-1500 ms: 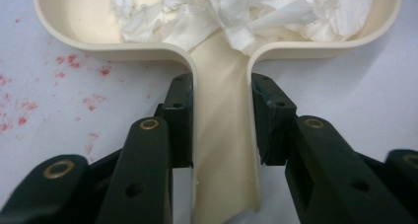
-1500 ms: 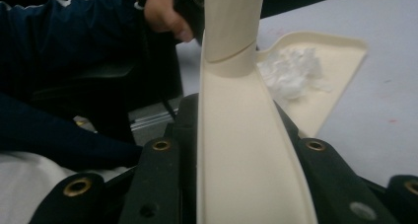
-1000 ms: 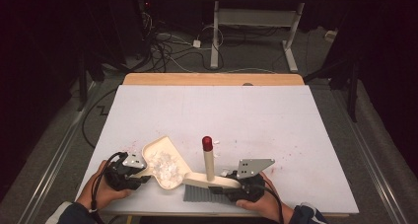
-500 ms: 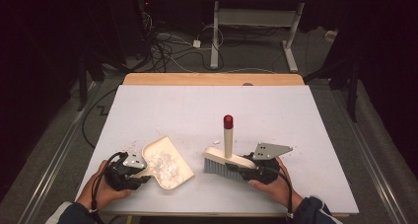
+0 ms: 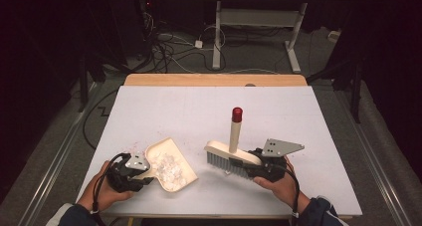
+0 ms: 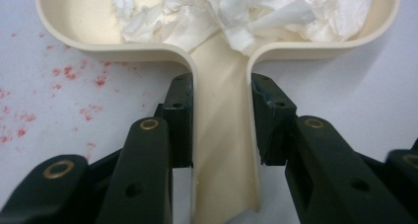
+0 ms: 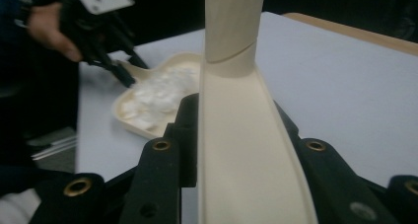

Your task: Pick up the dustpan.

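White table (image 5: 209, 111) under everything, wooden strip along its far edge. Toward the near edge, left of the brush: cream dustpan (image 5: 171, 166) lying flat, pan full of white paper scraps (image 5: 166, 165), handle pointing toward the person. Right of the dustpan, clearly apart from it: cream brush (image 5: 231, 154), bristles down and at or just above the table, cannot tell which; upright handle with red cap (image 5: 237, 114). Left gripper (image 6: 222, 130) pinching the dustpan's handle, one black jaw pressed against each side. Right gripper (image 7: 241, 135) clamped on the brush's cream back, jaws flanking it on both sides; grey plate (image 5: 281, 147) on top. Faint red specks (image 6: 74, 76) on the table just beside the dustpan's rim.
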Tool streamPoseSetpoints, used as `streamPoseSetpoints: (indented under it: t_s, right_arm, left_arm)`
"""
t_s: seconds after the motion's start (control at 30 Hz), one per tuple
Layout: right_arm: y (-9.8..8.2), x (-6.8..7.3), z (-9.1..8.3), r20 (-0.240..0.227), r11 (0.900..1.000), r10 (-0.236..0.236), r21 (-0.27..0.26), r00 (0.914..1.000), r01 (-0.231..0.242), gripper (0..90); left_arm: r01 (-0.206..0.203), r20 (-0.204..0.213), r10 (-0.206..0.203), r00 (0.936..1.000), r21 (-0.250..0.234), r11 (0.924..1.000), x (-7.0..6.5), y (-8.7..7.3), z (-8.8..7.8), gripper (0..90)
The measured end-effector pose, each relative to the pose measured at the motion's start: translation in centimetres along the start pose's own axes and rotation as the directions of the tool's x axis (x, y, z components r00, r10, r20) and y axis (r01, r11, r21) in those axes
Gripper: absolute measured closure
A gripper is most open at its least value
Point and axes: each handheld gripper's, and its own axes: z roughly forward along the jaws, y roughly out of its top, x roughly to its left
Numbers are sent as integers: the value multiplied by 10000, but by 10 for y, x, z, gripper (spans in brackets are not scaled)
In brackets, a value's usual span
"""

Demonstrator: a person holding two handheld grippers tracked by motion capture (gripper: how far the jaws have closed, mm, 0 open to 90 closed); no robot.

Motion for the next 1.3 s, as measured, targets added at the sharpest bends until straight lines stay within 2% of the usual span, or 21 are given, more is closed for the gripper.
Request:
streamPoseSetpoints:
  t_s: [0.07,0.13,0.2,0.3,0.37,0.47,0.6,0.67,0.73,0.87,0.97,1.03,1.17,1.27,1.3]
  right_arm:
    - [0,9,0,-517,10000,33,31,9987,-31,678]
    - [-4,18,2,-1096,9997,156,187,9939,-136,677]
    - [-8,26,7,-1403,9990,151,432,9900,-92,677]
    - [-14,34,16,-2013,9971,100,757,9795,54,677]
    - [-17,37,21,-2246,9949,-13,984,9745,240,677]
    - [-22,35,25,-2185,9923,-55,1196,9758,324,677]
    - [-23,24,21,-1642,9913,-145,1264,9863,356,677]
    - [-23,16,17,-1215,9913,-202,1267,9924,357,677]
    - [-22,7,14,-833,9914,-345,1228,9959,446,677]
    - [-20,-10,10,-33,9945,-234,1018,9997,236,677]
    - [-17,-22,8,401,9968,-148,788,9991,116,678]
    - [-14,-28,7,515,9987,106,484,9986,-131,677]
    - [-6,-33,3,839,9997,217,53,9962,-222,677]
    - [-1,-33,1,1461,9991,329,-326,9887,-284,677]
    - [0,-33,0,1777,9985,395,-447,9833,-320,677]
  left_arm:
    - [14,2,-14,10000,4,10000,0,-1,0,635]
    - [36,4,-36,10000,20,10000,1,-1,0,635]
    - [54,-1,-53,10000,38,10000,2,-2,-1,635]
    - [74,-5,-74,10000,34,10000,3,-3,-1,635]
    - [83,2,-83,10000,16,10000,3,-4,-1,635]
    - [75,-10,-75,10000,24,10000,3,-4,-1,635]
    - [76,-30,-76,10000,32,10000,2,-3,-1,635]
    - [68,-33,-68,10000,41,10000,2,-3,-1,635]
    - [54,-8,-54,10000,39,10000,1,-2,0,635]
    - [-28,42,28,10000,102,9999,0,0,2,635]
    - [-133,90,131,9999,188,9997,-2,3,6,635]
    - [-248,96,246,9997,222,9994,-5,7,7,635]
    - [-508,192,504,9985,254,9984,-12,17,10,635]
    - [-577,269,570,9980,286,9979,-18,23,12,635]
    - [-576,290,567,9980,296,9979,-19,24,13,635]
